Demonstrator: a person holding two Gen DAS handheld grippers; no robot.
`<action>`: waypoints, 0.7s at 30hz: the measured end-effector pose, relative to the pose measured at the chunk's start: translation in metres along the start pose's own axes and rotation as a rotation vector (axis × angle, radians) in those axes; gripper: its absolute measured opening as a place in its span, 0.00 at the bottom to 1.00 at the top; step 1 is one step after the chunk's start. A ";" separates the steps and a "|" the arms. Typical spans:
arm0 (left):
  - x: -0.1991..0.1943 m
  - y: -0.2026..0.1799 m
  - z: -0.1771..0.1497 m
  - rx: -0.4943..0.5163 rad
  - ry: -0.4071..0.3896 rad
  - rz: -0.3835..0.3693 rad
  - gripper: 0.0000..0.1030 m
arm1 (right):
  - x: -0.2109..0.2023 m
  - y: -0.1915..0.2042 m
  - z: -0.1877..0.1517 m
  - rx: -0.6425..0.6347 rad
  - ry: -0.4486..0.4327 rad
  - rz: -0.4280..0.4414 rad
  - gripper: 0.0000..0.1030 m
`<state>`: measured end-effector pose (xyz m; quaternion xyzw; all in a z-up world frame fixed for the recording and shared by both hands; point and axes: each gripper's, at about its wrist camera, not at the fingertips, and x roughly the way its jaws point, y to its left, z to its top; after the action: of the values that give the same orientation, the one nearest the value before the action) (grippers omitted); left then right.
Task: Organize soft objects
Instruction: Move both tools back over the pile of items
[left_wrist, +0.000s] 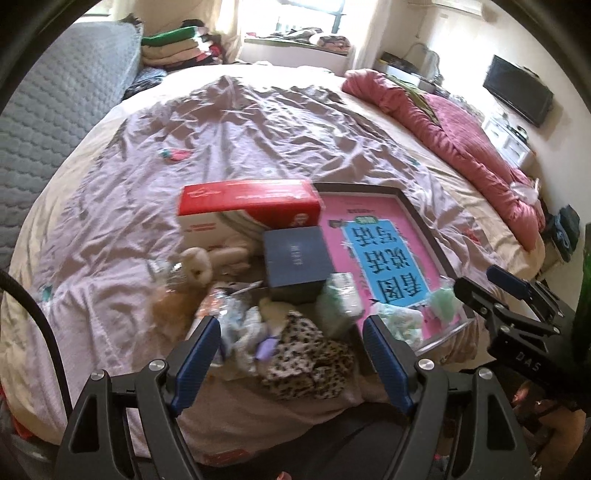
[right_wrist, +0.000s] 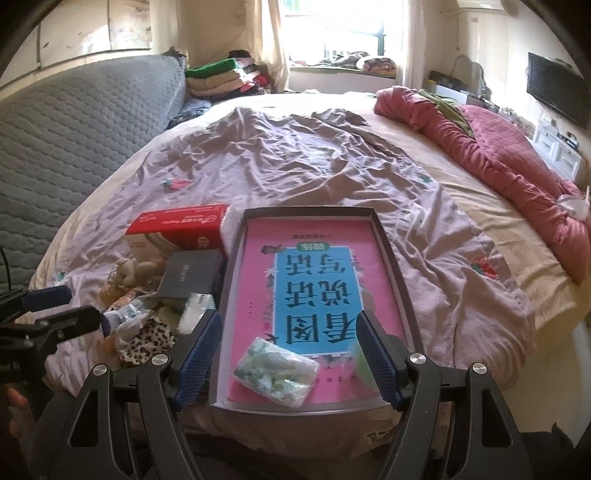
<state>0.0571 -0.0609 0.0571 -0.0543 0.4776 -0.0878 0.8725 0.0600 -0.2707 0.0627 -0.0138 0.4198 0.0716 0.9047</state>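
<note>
A wide bed (right_wrist: 461, 184) fills both views, spread with a creased, matte lilac sheet (right_wrist: 295, 155) carrying small embroidered strawberry motifs; a quilted grey headboard pad (right_wrist: 74, 122) rises at far left and a bunched rose-red quilt (right_wrist: 517, 147) lies along the right edge. Near centre rests a shallow rectangular tray (right_wrist: 391, 251) with a dark rim, its floor covered by a glossy pink and blue printed sheet. Left of the tray, touching its far corner, stands a red and white cardboard carton (left_wrist: 247, 201); in front of it sits a smaller, square navy box (left_wrist: 295, 262) with a matte lid. A cream plush rabbit (left_wrist: 199, 266) lies left of the navy box. Nearest the viewer, left of the tray, is a loose heap of soft items, among them a crumpled leopard-print cloth (left_wrist: 306, 362) and a pale green crinkled packet (left_wrist: 340, 299). Inside the tray, at its near edge, lies a clear-wrapped green and white soft pack (right_wrist: 275, 369), with a small light-green soft piece (right_wrist: 360, 356) beside it to the right. The left tongs (left_wrist: 291, 354) hover over the heap, fingers spread wide and gripping nothing. The right tongs (right_wrist: 288, 354) hover over the tray's near end, likewise released, their ribbed blue pads (right_wrist: 201, 350) flanking the wrapped pack without touching it.
</note>
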 end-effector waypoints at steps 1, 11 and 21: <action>-0.001 0.005 -0.001 -0.010 0.000 0.002 0.76 | 0.000 0.001 0.000 -0.002 0.000 0.002 0.74; -0.013 0.051 -0.011 -0.080 -0.008 0.034 0.76 | 0.003 0.023 -0.002 -0.024 0.008 0.038 0.74; -0.009 0.082 -0.025 -0.128 0.013 0.051 0.77 | 0.014 0.053 -0.008 -0.080 0.039 0.059 0.74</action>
<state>0.0394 0.0210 0.0365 -0.0974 0.4893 -0.0351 0.8659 0.0556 -0.2173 0.0486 -0.0389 0.4344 0.1147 0.8925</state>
